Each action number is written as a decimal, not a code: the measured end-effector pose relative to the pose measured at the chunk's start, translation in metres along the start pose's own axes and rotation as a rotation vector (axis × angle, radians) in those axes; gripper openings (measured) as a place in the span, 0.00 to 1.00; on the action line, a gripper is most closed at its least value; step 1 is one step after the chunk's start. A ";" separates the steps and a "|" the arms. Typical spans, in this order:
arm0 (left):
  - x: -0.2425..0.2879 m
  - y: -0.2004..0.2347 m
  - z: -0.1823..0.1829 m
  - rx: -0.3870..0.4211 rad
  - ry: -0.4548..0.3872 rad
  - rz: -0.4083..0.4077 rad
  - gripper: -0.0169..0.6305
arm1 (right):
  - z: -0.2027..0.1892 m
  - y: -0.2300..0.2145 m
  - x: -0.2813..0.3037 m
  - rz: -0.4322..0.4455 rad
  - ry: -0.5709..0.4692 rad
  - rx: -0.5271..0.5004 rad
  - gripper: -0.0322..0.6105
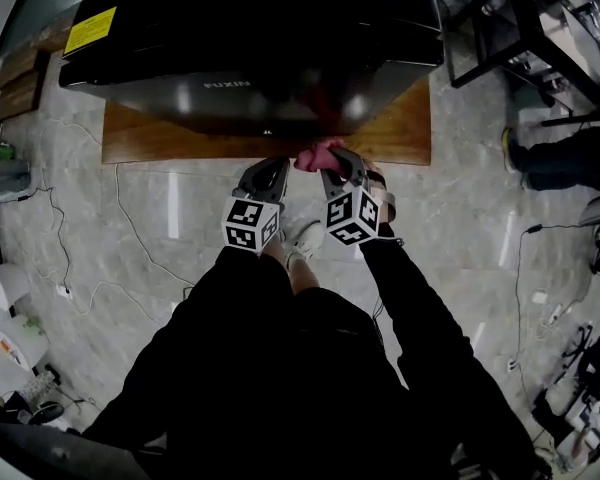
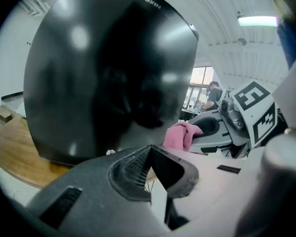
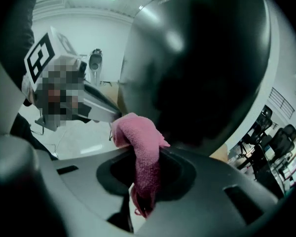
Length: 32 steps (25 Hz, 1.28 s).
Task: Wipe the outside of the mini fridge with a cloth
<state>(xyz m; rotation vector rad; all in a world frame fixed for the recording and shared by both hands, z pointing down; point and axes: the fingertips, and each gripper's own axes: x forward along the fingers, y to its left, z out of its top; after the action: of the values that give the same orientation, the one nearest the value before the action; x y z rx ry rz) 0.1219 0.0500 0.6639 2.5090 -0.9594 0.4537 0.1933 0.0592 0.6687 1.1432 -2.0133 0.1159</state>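
The black mini fridge [image 1: 250,28] stands on a low wooden platform [image 1: 160,138] that lies on the pale stone floor [image 1: 130,228]. Its glossy front faces the person, and a yellow label [image 1: 90,30] sits on its top near the left corner.

Both grippers are held side by side just in front of the fridge's lower front edge. The right gripper [image 1: 335,158] is clamped on a pink cloth [image 1: 315,155]. In the right gripper view the cloth [image 3: 138,132] runs down between the closed jaws of that gripper [image 3: 144,174], and its bunched upper end sticks out past them toward the dark front of the fridge [image 3: 202,68]. The cloth is very near that surface, but I cannot tell whether it touches.

The left gripper [image 1: 268,173] is just beside the right one, on its left. In the left gripper view its jaws [image 2: 151,157] are pressed together at the tips with nothing between them. That view also shows the fridge front [image 2: 108,73] close ahead and the cloth [image 2: 180,135] off to the right, in the right gripper [image 2: 207,130].

A white cable [image 1: 80,268] trails across the floor at the left. The person's light shoe [image 1: 302,240] shows between the two grippers' marker cubes.
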 end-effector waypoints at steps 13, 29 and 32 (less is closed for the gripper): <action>-0.158 -0.090 0.147 0.133 -0.192 -0.251 0.04 | 0.134 0.024 -0.191 0.017 -0.299 0.338 0.17; -0.138 -0.120 0.203 0.247 -0.216 -0.467 0.04 | 0.145 -0.030 -0.231 -0.102 -0.379 0.506 0.17; -0.126 -0.134 0.216 0.227 -0.222 -0.478 0.04 | 0.137 -0.058 -0.239 -0.131 -0.412 0.527 0.17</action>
<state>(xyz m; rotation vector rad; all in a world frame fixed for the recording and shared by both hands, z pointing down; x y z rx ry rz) 0.1575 0.1056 0.3878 2.9179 -0.3623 0.1401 0.2207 0.1289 0.3973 1.7409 -2.3323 0.3896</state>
